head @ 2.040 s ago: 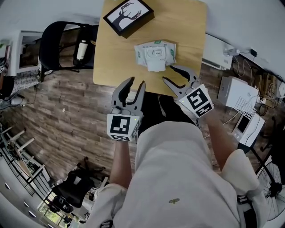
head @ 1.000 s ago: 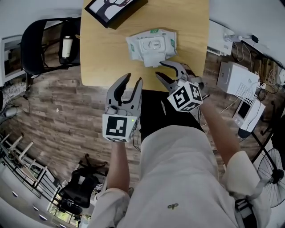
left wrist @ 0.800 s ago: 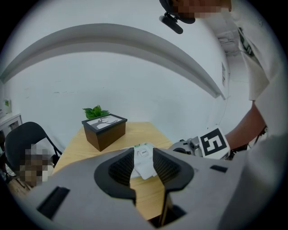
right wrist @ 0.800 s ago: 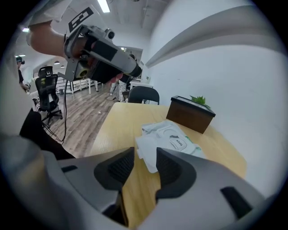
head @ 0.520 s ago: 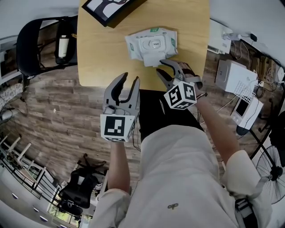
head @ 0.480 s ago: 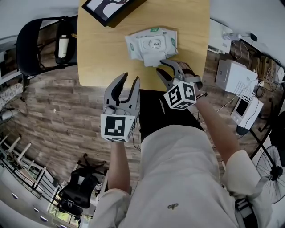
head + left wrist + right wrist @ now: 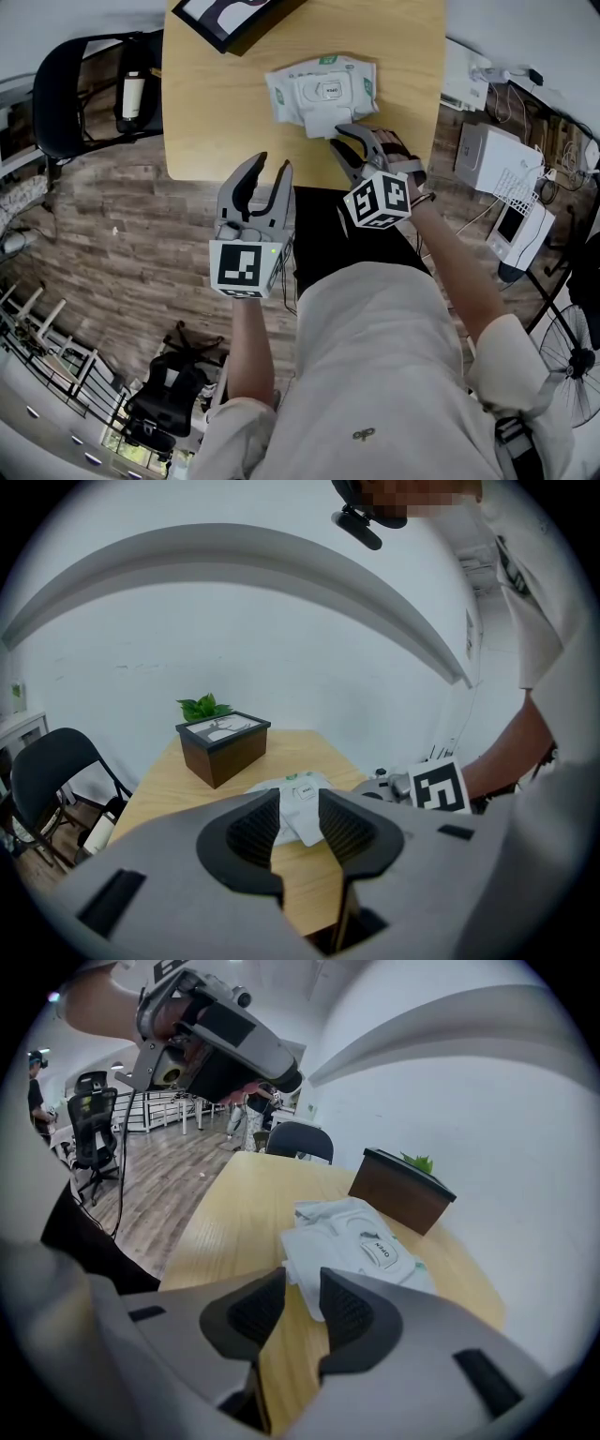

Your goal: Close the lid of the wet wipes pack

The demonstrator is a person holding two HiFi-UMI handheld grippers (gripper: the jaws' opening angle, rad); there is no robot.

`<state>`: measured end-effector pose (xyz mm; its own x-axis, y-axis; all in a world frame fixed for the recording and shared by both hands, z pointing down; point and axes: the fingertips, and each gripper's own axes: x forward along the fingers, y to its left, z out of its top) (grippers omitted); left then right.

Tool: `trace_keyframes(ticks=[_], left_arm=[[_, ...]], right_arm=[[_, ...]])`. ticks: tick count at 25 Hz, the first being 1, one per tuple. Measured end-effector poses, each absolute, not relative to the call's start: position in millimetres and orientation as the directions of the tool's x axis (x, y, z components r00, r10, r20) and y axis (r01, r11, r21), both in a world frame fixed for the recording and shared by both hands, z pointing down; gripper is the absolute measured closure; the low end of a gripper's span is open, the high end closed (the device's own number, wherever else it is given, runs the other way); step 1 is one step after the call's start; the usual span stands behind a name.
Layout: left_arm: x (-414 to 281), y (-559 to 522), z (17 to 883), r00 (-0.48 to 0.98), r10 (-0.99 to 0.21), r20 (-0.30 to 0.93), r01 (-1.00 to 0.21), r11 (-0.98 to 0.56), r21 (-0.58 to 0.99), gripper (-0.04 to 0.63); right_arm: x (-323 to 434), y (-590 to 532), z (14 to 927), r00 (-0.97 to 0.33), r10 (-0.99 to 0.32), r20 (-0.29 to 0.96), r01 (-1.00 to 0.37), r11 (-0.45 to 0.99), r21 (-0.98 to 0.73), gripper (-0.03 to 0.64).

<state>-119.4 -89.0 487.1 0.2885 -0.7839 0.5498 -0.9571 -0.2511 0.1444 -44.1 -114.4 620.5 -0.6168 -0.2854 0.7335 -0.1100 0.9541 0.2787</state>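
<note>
Wipes pack [image 7: 323,86] lies flat on the wooden table [image 7: 211,112], toward the table's front edge, with its white flip lid [image 7: 322,127] swung open toward that edge. Just beside the lid's rim, over the table's front edge, is the right gripper [image 7: 343,141]. Its jaws are narrowly apart and closing, with the lid's corner just ahead of the tips and nothing pinched. Off the table's front edge, to the person's left of the pack, the left gripper [image 7: 271,167] hovers with its jaws spread and empty. At the table's far left corner stands a dark box [image 7: 234,14] topped by a deer picture.
</note>
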Motion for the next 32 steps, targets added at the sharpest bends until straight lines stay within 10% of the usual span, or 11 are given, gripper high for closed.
trace_keyframes(ticks=[32], left_arm=[[-123.6,-132.6,464.3,0.436,-0.747,0.501,-0.898,-0.401,0.183,0.472]], right_arm=[[-56.4,-137.6,564.9,-0.693,-0.267,0.67,-0.269,0.958,0.103,0.574]])
